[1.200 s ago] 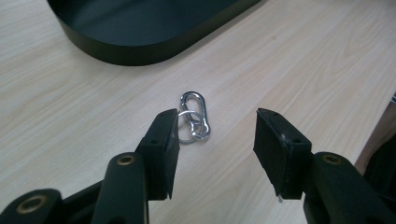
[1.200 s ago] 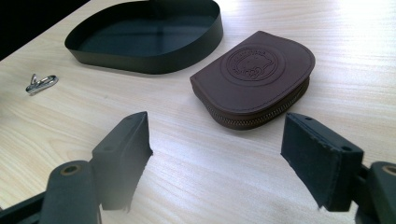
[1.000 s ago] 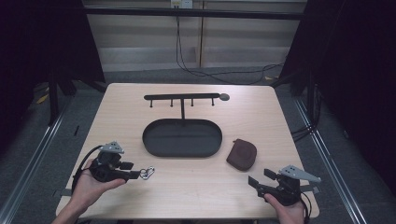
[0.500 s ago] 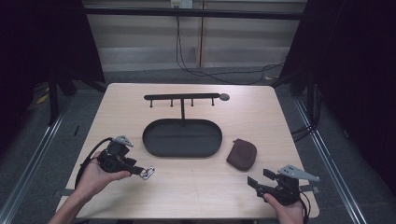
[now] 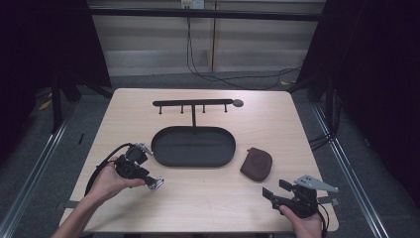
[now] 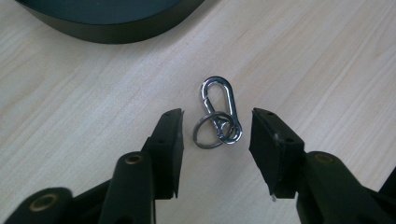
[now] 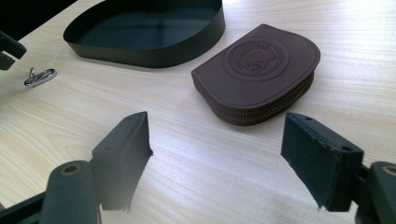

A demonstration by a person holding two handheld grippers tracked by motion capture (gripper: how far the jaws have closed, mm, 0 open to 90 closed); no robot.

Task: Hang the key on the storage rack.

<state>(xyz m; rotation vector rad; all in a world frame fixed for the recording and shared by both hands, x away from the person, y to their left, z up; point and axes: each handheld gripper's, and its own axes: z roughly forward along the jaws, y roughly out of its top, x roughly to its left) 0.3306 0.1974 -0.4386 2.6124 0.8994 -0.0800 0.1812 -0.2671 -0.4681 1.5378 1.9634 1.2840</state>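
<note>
A silver carabiner with a key ring (image 6: 218, 114) lies flat on the wooden table, just in front of the black oval tray (image 5: 193, 163). My left gripper (image 6: 217, 135) hovers over it, open. The ring end sits between the jaws and neither pad touches it. In the high view the left gripper (image 5: 151, 181) is at the left front, with the carabiner (image 5: 158, 184) at its tips. A brown zipped leather pouch (image 7: 261, 70) lies right of the tray. My right gripper (image 7: 217, 154) stands open near the table's front right, pointing at the pouch (image 5: 256, 163) from a short way off.
A black hook rack (image 5: 193, 103) on a thin post stands behind the tray (image 7: 140, 56), which holds nothing. The table's front edge runs close under both hands. Bare wood lies between the two grippers (image 5: 270, 194).
My left hand has slid right and away from me, toward the tray, bringing its jaws around the carabiner's ring end. The carabiner, pouch and right gripper have not moved.
</note>
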